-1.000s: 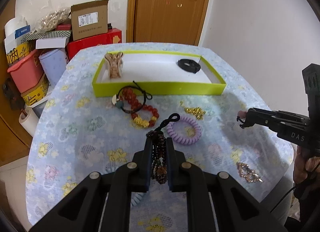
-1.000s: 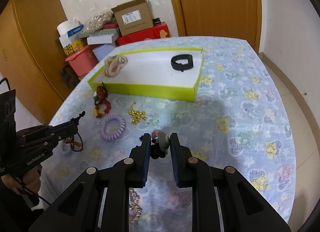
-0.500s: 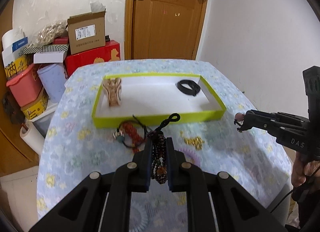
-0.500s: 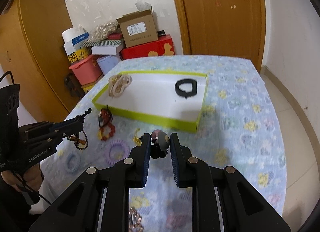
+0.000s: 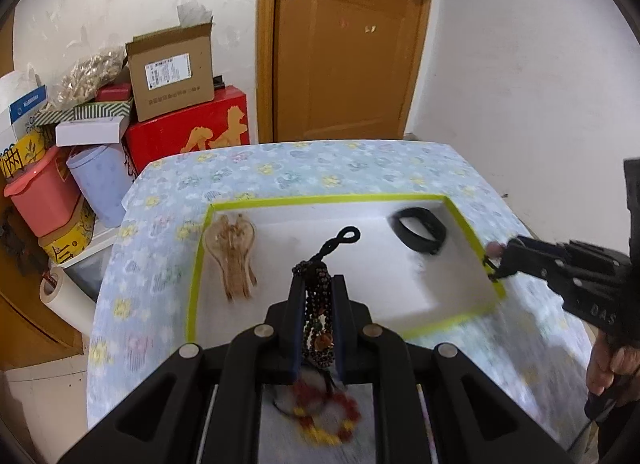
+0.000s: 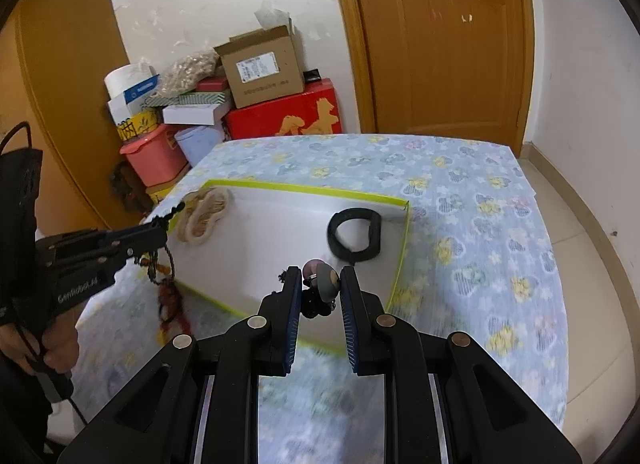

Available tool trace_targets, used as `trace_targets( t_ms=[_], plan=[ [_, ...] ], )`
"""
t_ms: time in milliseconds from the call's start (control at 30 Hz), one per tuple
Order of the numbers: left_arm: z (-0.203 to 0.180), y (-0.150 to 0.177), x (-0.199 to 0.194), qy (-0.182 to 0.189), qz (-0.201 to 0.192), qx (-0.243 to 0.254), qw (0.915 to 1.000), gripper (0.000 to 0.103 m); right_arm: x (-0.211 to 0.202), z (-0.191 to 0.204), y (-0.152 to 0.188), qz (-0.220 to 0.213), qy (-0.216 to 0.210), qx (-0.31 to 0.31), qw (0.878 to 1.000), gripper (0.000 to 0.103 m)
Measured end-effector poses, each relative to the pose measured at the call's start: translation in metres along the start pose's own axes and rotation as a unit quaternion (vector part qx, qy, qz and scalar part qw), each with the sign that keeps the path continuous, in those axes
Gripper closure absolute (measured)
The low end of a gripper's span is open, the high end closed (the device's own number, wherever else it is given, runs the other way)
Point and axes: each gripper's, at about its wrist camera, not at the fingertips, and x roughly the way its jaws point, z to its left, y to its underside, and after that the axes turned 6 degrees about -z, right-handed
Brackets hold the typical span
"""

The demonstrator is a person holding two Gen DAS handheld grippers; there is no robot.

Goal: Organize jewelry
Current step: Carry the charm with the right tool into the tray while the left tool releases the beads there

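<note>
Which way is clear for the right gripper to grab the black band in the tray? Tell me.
Probably none for now. The black band lies uncovered in the tray, just beyond the right gripper, but that gripper is already shut on a small hair clip, which it must release first.

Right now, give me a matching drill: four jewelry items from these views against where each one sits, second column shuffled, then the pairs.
Items
1. dark brown beaded bracelet with a black cord loop
2. black band bracelet
3. beige claw hair clip
4. small hair tie with a pinkish-grey round charm

Places
A. lying in the left part of the yellow-green rimmed white tray
B. clamped in the left gripper jaws
C. clamped in the right gripper jaws
D. lying in the right part of the tray

Pairs: 1-B, 2-D, 3-A, 4-C
</note>
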Motion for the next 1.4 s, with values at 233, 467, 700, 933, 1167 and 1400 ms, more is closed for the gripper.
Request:
trace_targets(
  t_ms=[233,467,700,933,1167,1400],
  plan=[
    [0.007,-0.018,0.042,-0.009,0.018,0.0,0.9998,0.09,0.036,-0.011,0.003,0.035,0.008,0.002,0.999,0.083],
    [0.011,-0.022,0.079,-0.027,0.041,0.001,0.9988,0.09,0.058,-0.015,0.009,0.061,0.023,-0.006,0.998,0.083],
    [0.01,-0.022,0.099,-0.041,0.051,0.012,0.9978,0.09,0.067,-0.016,0.009,0.069,0.028,-0.014,0.997,0.083],
    [0.01,-0.023,0.111,-0.04,0.056,0.014,0.9975,0.088,0.072,-0.015,0.008,0.074,0.027,-0.018,0.997,0.08],
    [0.006,-0.024,0.107,-0.018,0.047,0.017,0.9986,0.078,0.066,-0.012,0.007,0.066,0.016,-0.019,0.997,0.062],
    [0.007,-0.029,0.082,-0.006,0.026,0.004,0.9996,0.076,0.044,-0.004,0.003,0.044,0.013,-0.022,0.999,0.056]
  ],
)
